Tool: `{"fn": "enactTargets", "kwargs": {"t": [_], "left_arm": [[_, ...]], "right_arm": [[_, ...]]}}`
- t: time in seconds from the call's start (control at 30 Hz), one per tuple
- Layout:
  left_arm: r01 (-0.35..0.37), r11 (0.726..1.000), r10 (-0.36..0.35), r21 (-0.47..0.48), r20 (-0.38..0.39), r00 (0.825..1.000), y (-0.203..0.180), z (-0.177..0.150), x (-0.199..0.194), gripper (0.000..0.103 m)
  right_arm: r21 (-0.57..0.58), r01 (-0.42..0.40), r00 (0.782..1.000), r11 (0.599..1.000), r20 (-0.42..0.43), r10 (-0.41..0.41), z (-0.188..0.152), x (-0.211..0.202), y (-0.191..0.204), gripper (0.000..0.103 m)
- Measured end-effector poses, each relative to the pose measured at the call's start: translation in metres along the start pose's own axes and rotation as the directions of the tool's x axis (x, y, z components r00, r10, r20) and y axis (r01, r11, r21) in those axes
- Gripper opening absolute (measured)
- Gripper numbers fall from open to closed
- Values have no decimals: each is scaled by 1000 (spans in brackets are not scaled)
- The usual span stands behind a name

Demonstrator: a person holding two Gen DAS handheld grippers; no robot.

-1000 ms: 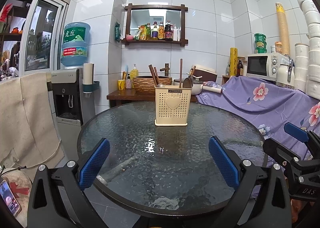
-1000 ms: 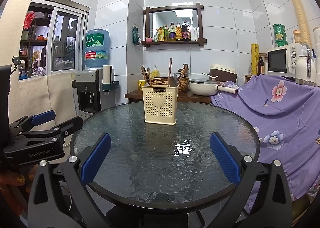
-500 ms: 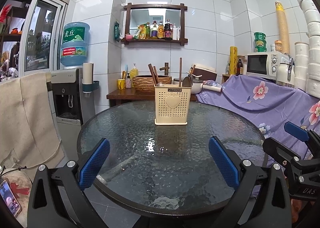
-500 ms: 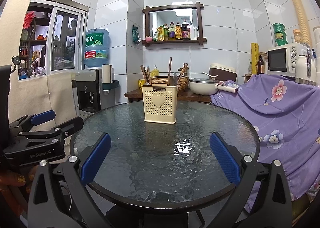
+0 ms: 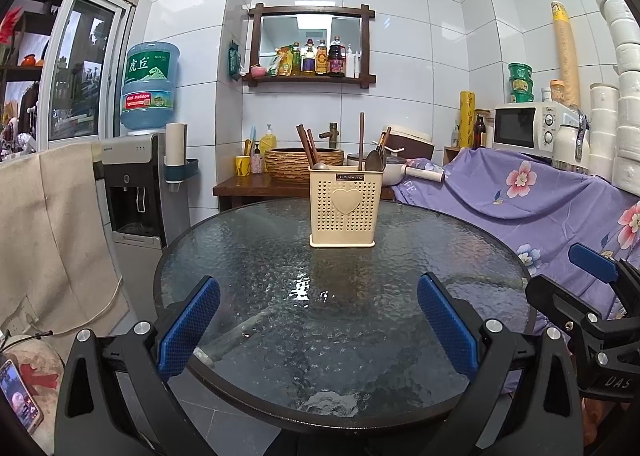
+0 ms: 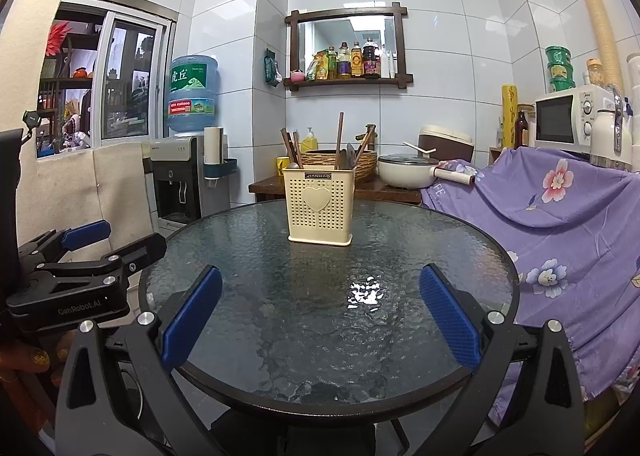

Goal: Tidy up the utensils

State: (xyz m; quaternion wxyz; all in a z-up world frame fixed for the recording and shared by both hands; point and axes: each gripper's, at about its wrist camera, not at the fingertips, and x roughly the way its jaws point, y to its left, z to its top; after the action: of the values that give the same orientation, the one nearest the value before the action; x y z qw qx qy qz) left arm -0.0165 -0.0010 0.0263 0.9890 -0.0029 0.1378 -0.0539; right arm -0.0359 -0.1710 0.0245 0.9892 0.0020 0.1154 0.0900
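A cream perforated utensil holder (image 5: 343, 208) (image 6: 319, 205) with a heart on its front stands upright on the far half of the round glass table (image 5: 240, 256) (image 6: 440, 240). Wooden chopsticks, a tall wooden handle and dark spoons (image 5: 374, 160) stick out of its top. My left gripper (image 5: 318, 320) hangs open over the table's near edge with nothing between its blue pads. My right gripper (image 6: 320, 310) is open too, held level beside it, also well short of the holder. Each gripper shows at the edge of the other's view.
A purple flowered cloth (image 6: 560, 215) drapes furniture right of the table, with a microwave (image 5: 528, 127) on it. A water dispenser (image 5: 140, 187) stands at the left. Behind the table a wooden counter carries a woven basket (image 5: 294, 163) and a white pot (image 6: 404, 175).
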Motion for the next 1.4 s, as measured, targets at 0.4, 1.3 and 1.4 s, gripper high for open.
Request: {"fn": "enactTargets", "kwargs": {"t": [0.4,1.3,1.4], "left_arm": [[1,1000,-1,0,-3,1000,1,0,0,97],[5,1000,-5,0,-7,1000,2,-3,1,97],[5,1000,-5,0,-7,1000,2,-3,1,97]], "right_arm": [[0,-1,1000,1000,-4,1,-1,1,1,97],[3,1,1000,1000,-7,-1,-3,0,-1,97],[5,1,1000,1000,-8,-1,-3,1,-1,97]]}}
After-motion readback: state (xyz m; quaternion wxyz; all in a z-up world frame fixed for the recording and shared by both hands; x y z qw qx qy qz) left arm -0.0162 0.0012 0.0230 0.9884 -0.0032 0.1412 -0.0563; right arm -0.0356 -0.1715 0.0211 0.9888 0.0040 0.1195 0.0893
